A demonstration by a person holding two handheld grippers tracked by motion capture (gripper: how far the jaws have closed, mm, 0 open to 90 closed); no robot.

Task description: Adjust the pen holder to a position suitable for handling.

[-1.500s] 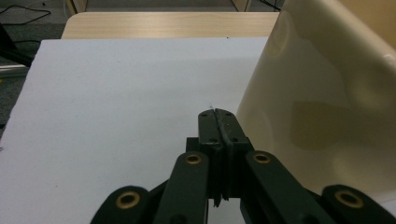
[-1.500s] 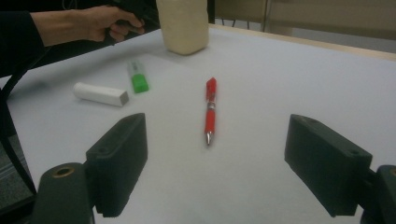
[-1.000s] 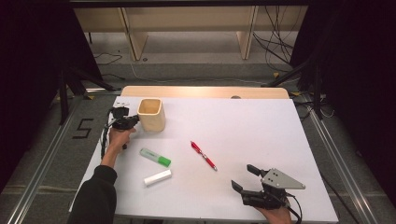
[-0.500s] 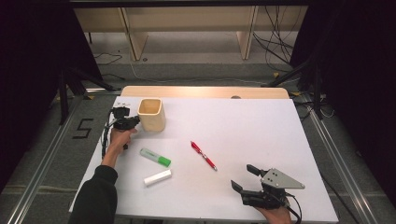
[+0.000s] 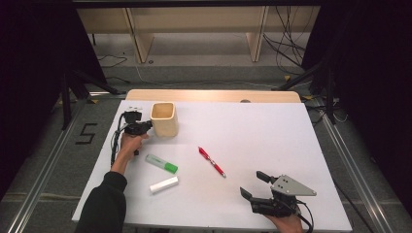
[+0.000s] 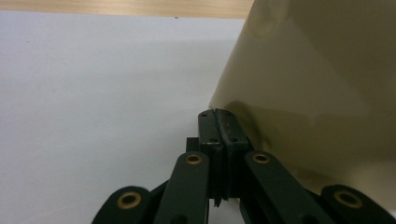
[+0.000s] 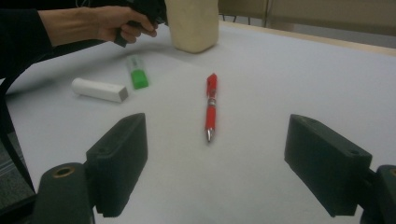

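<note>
A cream cup [image 5: 163, 119] stands upright at the back left of the white table [image 5: 252, 131]. My left gripper [image 5: 145, 125] is held level right beside its left wall, jaws shut with nothing between them. In the left gripper view the shut jaw tips [image 6: 218, 122] sit at the foot of the cup [image 6: 317, 84], touching it or very nearly. My right gripper [image 5: 253, 184] rests near the front right edge, open and empty. A red pen [image 5: 212, 161] lies mid-table, ahead of the open jaws [image 7: 223, 161] in the right gripper view, its tip [image 7: 209, 135] towards them.
A green highlighter [image 5: 162, 163] and a white capped marker [image 5: 163, 185] lie left of the pen, in front of the left hand [image 5: 130, 143]. A wooden strip [image 5: 214, 95] runs along the table's far edge. Cables and stands crowd the floor beyond.
</note>
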